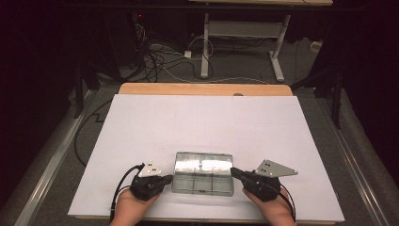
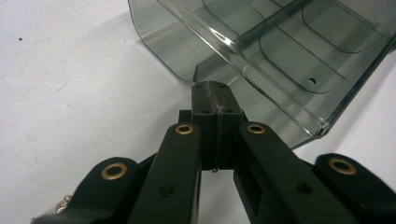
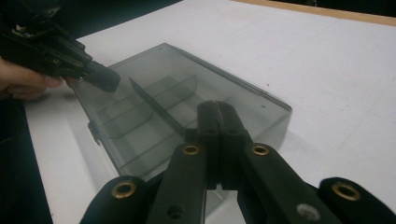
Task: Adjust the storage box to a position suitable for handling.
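A clear box (image 1: 203, 173) is found lying flat on the white sheet (image 1: 207, 117), near the near edge and midway between the grippers. Its long axis is set left to right, parallel to the near edge; inner dividers are seen through the lid. The left gripper (image 1: 165, 179) is held at the box's left end, its jaws pressed together with nothing between them. The right gripper (image 1: 234, 172) is held at the right end, jaws likewise closed and empty. Contact with the box cannot be confirmed.

L tongs (image 1: 168, 178) & R tongs (image 1: 234, 172) both closed, tips pointing inward at each other, hands low
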